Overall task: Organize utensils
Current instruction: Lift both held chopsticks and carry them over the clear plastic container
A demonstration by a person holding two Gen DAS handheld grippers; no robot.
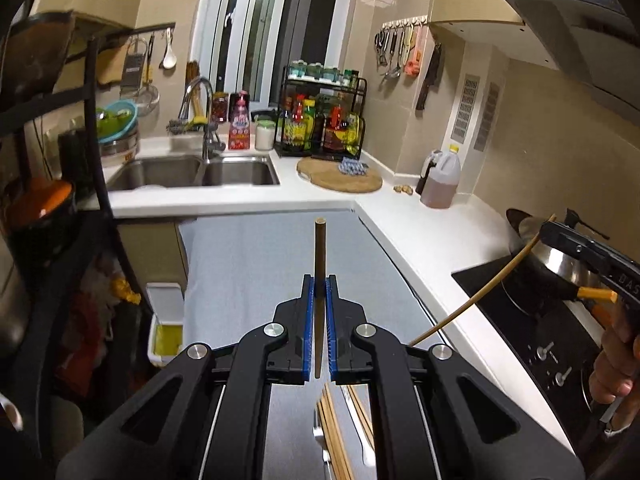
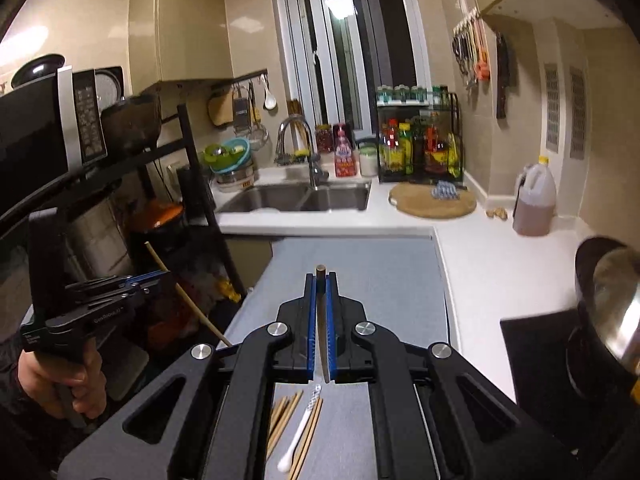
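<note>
Wooden chopsticks, one apiece: left gripper (image 1: pixel 319 284) clenches one chopstick (image 1: pixel 319 248), right gripper (image 2: pixel 320 282) another (image 2: pixel 321 276). Loose chopsticks (image 2: pixel 294 420) lie below both on the grey table (image 2: pixel 360 264); thin sticks could slip or swivel.

Two chopsticks held aloft (image 1: pixel 319 256) (image 2: pixel 320 280), perhaps eight more below (image 2: pixel 298 420), one white spoon (image 2: pixel 298 436)

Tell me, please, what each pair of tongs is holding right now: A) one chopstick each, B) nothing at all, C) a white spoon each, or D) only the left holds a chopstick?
A: the left tongs and the right tongs each clamp a single chopstick between blue pads.
</note>
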